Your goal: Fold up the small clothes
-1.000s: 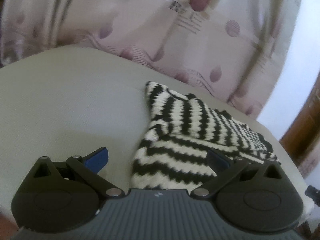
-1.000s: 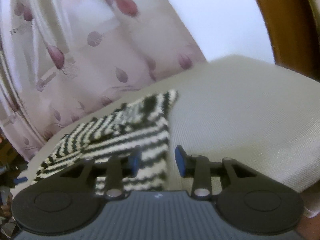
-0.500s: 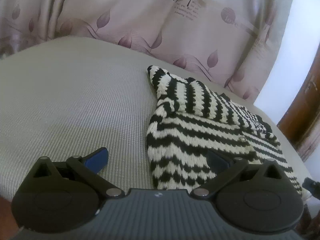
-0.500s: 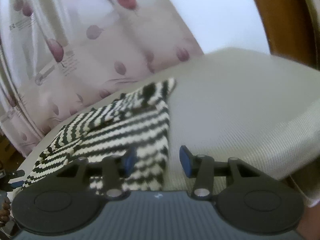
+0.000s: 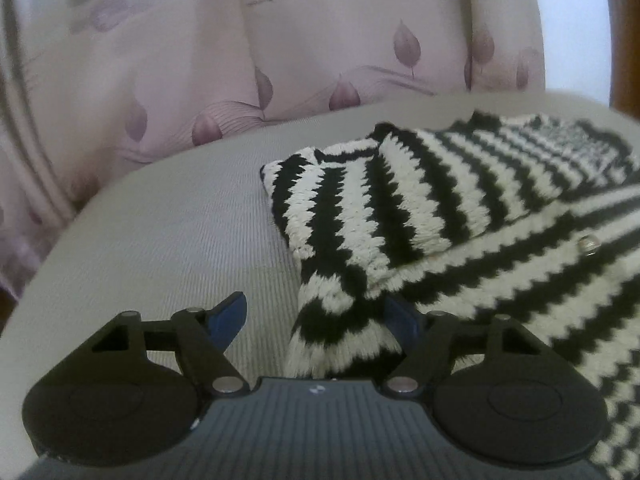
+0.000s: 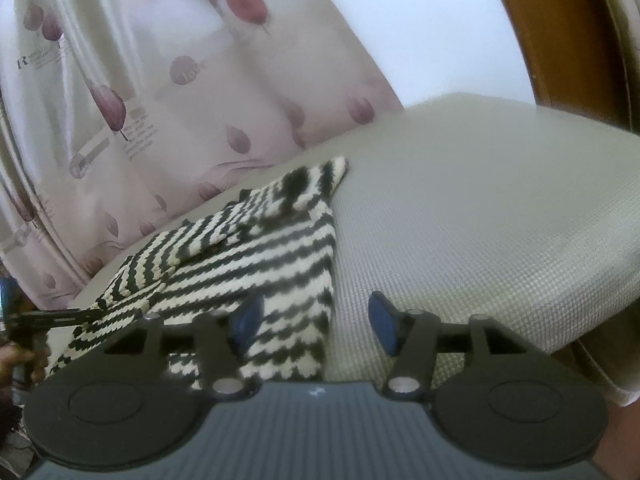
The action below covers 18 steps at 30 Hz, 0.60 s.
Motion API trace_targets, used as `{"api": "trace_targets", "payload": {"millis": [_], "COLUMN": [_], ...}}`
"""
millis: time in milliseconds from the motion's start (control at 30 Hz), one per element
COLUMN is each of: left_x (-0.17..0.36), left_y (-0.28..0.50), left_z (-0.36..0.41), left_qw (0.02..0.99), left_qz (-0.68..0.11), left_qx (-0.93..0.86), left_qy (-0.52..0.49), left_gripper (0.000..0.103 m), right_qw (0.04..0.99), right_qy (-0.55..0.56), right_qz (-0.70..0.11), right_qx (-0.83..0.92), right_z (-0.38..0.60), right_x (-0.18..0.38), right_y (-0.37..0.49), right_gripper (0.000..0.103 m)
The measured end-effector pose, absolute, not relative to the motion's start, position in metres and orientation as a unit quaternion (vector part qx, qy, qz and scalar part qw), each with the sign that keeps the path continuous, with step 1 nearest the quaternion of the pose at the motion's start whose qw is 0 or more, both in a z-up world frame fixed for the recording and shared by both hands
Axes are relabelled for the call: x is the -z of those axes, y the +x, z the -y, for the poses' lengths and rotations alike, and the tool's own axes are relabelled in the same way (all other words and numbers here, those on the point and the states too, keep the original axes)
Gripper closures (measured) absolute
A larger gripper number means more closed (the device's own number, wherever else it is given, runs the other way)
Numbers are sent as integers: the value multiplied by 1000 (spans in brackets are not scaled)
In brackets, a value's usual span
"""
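Striped knitwear — a black-and-white sweater — lies partly folded on a grey cushioned bench before a pink leaf-print curtain. The left gripper is closing, the garment's corner between its fingers but not yet pinched; the right gripper is opening, released over the sweater's edge.

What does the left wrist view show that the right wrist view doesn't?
Left wrist only: the left tongs closing around the sweater's near corner, a metal snap, the sleeve folded across the body.

Right wrist only: the right tongs opening astride the sweater's near edge, brown wood, the person's hand at far left.

Both: the striped sweater, grey cushion, leaf-print curtain.
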<state>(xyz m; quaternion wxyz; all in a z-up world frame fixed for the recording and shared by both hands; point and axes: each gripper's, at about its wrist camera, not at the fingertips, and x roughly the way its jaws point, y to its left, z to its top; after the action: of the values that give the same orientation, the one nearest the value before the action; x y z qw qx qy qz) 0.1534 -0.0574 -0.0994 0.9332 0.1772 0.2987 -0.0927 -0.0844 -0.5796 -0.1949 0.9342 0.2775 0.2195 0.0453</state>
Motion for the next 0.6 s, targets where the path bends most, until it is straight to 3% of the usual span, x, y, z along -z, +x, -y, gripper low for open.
{"api": "trace_targets", "payload": {"millis": [67, 167, 400, 433, 533, 600], "left_x": [102, 96, 103, 102, 92, 85], "left_y": [165, 175, 164, 160, 149, 137], "left_z": [61, 52, -2, 0, 5, 7], "left_qw": [934, 943, 947, 949, 957, 962], "left_qz": [-296, -297, -320, -313, -289, -271], "left_qx": [76, 21, -23, -22, 3, 13], "left_qy": [185, 148, -6, -2, 13, 20], "left_gripper": [21, 23, 19, 19, 6, 6], "right_qw": [930, 928, 928, 927, 928, 928], "right_qy": [288, 297, 298, 299, 297, 299], "right_qz": [-222, -222, -218, -219, -220, -217], "right_qx": [-45, -44, -49, -50, -51, -50], "right_z": [581, 582, 581, 581, 581, 582], "right_x": [198, 200, 204, 205, 205, 204], "right_y": [-82, -79, -75, -75, -72, -73], "right_gripper": [46, 46, 41, 41, 41, 41]}}
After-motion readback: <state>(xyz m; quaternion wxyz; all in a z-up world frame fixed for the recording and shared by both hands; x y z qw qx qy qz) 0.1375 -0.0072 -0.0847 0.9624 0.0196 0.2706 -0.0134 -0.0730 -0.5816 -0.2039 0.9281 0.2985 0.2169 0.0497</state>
